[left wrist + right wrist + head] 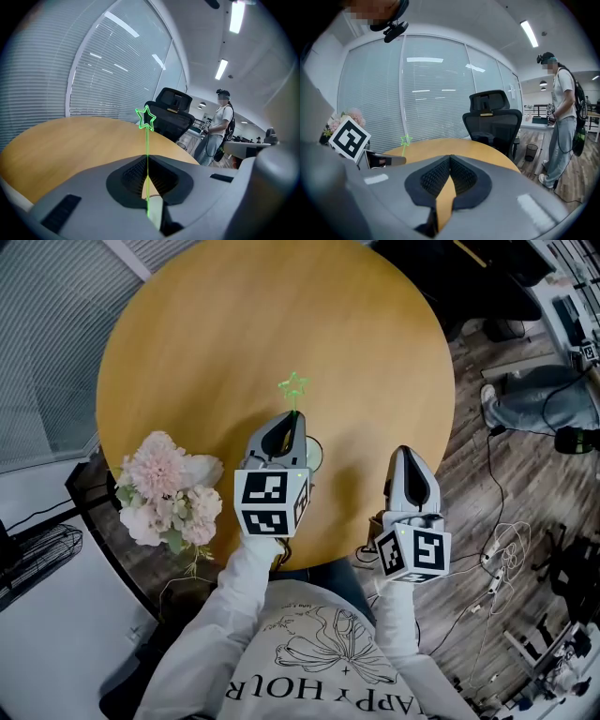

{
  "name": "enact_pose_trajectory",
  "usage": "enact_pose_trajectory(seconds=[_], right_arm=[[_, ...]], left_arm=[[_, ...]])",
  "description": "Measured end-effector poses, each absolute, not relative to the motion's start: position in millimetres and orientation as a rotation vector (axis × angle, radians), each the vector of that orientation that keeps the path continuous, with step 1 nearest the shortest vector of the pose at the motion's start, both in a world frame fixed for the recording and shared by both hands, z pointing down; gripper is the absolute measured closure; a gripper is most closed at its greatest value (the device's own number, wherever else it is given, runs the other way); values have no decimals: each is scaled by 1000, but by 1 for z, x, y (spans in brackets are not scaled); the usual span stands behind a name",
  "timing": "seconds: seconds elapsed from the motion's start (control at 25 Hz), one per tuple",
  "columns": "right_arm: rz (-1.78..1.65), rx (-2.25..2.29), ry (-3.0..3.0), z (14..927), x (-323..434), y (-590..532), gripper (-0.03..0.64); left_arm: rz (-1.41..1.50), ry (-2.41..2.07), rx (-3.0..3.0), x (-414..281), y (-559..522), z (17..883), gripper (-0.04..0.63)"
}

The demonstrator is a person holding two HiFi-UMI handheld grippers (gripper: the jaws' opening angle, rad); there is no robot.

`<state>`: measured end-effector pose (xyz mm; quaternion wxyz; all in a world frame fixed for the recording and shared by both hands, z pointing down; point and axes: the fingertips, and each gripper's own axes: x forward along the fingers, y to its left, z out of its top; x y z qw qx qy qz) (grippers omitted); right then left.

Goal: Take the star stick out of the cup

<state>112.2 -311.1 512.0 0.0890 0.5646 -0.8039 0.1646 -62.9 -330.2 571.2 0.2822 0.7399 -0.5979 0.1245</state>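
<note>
Jaws of the left gripper (146, 161) are shut tight on the thin green star stick (147, 138). The stick stands straight up with its star on top, over the near side of the round wooden worktop (216, 334). A pale cup (317, 456) peeks out just under that gripper. The right gripper (450, 161) has its jaws closed on nothing. Pink flowers (169, 493) sit at the worktop's edge.

Print, white shirt (314, 652): "APPY HOUR" legible, leading letter hidden, set under a line-drawn flower; smaller line above too small to read | left marker cube (272, 502), right marker cube (413, 554): black-and-white square codes, no letters
</note>
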Motion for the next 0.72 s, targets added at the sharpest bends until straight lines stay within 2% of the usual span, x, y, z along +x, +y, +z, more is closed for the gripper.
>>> enact_pose_trajectory(seconds=[0.72], right_arm=[[410, 1678, -2535, 449, 124, -297, 607]], left_arm=[[292, -1737, 2063, -53, -312, 494, 584]])
